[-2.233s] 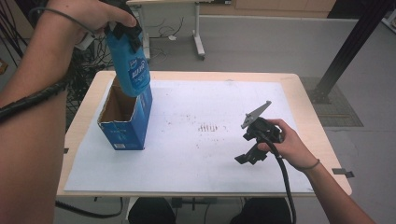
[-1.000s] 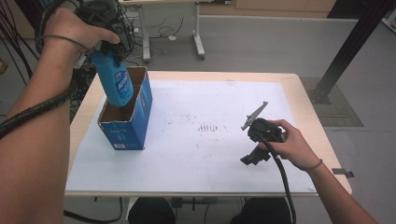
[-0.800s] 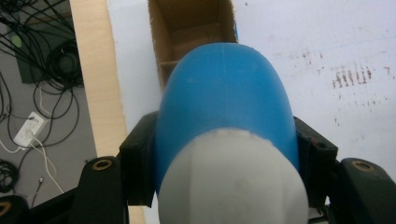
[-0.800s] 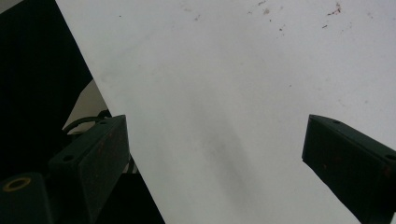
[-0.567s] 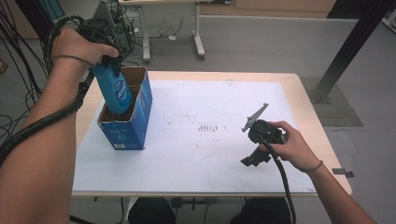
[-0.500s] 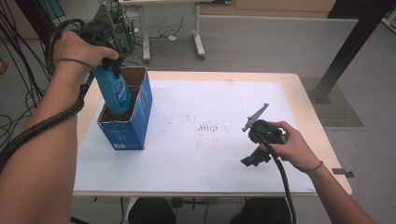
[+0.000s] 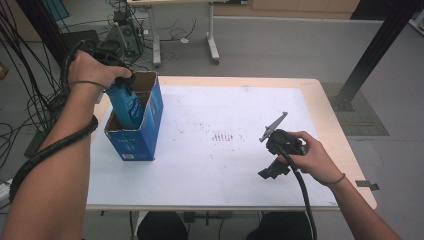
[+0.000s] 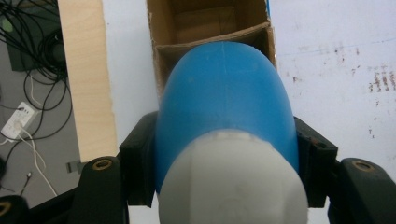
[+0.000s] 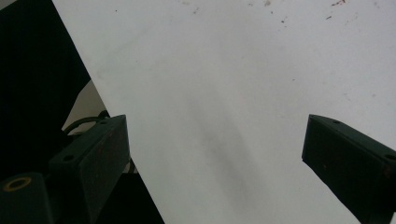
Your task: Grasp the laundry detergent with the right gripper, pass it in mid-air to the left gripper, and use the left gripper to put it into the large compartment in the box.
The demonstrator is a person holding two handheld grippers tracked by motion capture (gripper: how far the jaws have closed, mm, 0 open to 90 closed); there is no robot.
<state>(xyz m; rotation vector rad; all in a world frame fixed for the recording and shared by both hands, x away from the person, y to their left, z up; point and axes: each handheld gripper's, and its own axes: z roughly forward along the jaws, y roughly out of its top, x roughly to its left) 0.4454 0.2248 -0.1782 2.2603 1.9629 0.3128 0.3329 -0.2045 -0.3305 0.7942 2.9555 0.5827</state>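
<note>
Clamped by left tool (image 8: 224,186), blue bottle (image 7: 126,102) halfway inside cardboard box (image 7: 145,135); right tool (image 9: 215,158) wide open above table (image 7: 240,165).

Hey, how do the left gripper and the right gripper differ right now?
The left gripper is shut on the blue bottle, over the cardboard box; the right gripper is open and holds nothing. The left points down into the box; the right hovers over the bare white table cover. Both have black jaws.

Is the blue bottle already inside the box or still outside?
Partly inside: the bottle, clamped in the left gripper, has its lower end below the box rim.
</note>
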